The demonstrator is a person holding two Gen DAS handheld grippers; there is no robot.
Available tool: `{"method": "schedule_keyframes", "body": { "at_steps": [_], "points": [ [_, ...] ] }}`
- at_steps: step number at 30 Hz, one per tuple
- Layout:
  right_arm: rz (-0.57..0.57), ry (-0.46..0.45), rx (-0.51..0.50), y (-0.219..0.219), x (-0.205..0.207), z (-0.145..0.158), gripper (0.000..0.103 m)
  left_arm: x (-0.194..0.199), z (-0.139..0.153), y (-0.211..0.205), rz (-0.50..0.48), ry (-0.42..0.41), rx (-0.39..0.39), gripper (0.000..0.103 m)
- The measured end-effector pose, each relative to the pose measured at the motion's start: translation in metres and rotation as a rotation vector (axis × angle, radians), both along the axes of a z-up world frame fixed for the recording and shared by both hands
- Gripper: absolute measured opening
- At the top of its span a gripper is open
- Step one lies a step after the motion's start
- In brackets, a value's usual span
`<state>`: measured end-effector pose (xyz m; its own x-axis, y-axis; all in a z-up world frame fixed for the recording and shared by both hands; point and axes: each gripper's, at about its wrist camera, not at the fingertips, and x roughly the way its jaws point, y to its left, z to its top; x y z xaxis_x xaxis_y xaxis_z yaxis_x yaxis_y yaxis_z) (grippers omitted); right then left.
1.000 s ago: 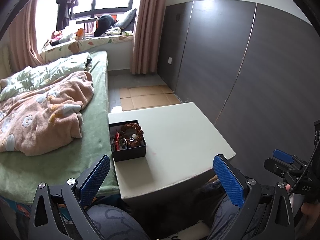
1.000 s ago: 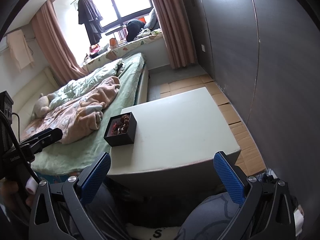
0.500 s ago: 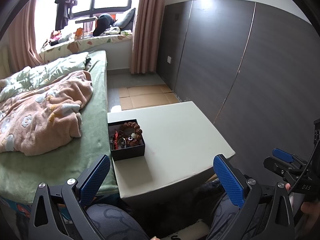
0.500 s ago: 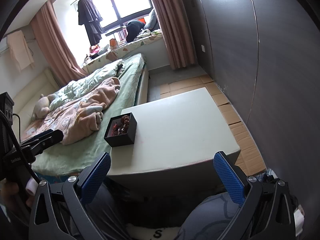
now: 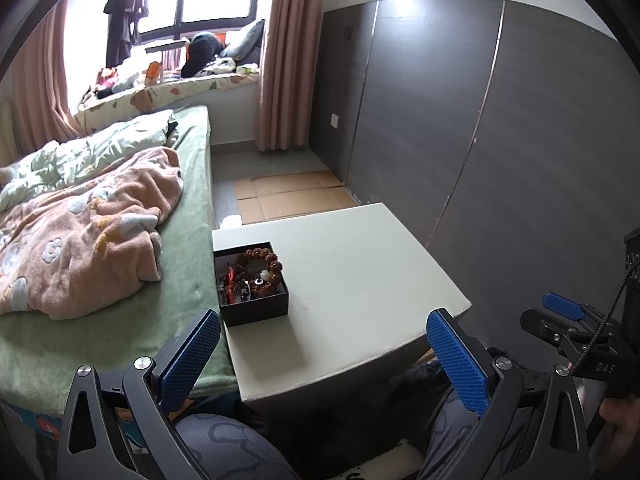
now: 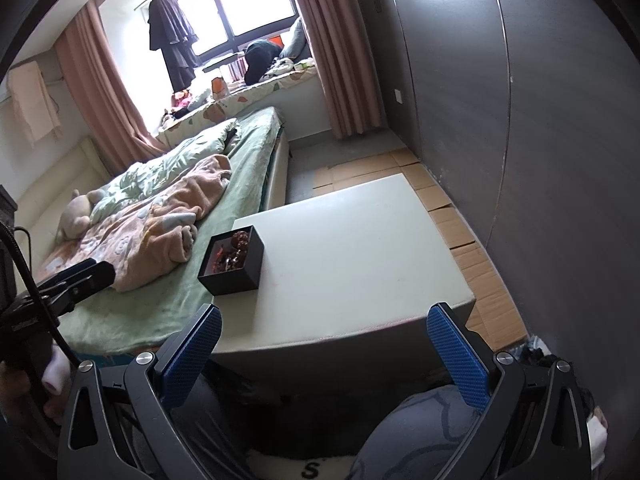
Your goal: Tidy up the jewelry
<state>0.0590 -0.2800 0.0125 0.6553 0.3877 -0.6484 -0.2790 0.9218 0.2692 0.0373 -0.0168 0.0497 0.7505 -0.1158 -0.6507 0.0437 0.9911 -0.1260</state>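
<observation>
Left gripper (image 5: 324, 354) at frame bottom, jaws wide apart, empty. Black jewelry box (image 5: 251, 285) at centre-left on pale surface (image 5: 360, 280), holding a brown bead bracelet (image 5: 262, 266). Bed (image 5: 192, 240) at left.

The small square black cardboard box (image 5: 253, 292) holds a reddish-brown wooden bead bracelet (image 5: 260, 265) and red trinkets (image 5: 229, 284). It sits at nine o'clock on the pale cream smooth surface (image 5: 360, 280). The left hand-held gripper (image 5: 324, 354) has black arms and blue cross-hatched pads (image 5: 458, 364). The soft peach fleece blanket (image 5: 80, 232) bears white flowers, on a plain sage-green bed sheet (image 5: 192, 208). The flat wall panels (image 5: 520, 120) are dark grey, the hanging curtains (image 5: 288, 56) dusty pink, the flattened floor cardboard (image 5: 292, 196) tan.
</observation>
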Motion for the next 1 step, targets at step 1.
{"method": "schedule_keyframes", "body": {
  "at_steps": [1],
  "points": [
    [-0.004, -0.002, -0.001, 0.0004, 0.0006, -0.0002, 0.103, -0.0001, 0.0005, -0.0004, -0.004, -0.003, 0.001, 0.103]
  ]
}}
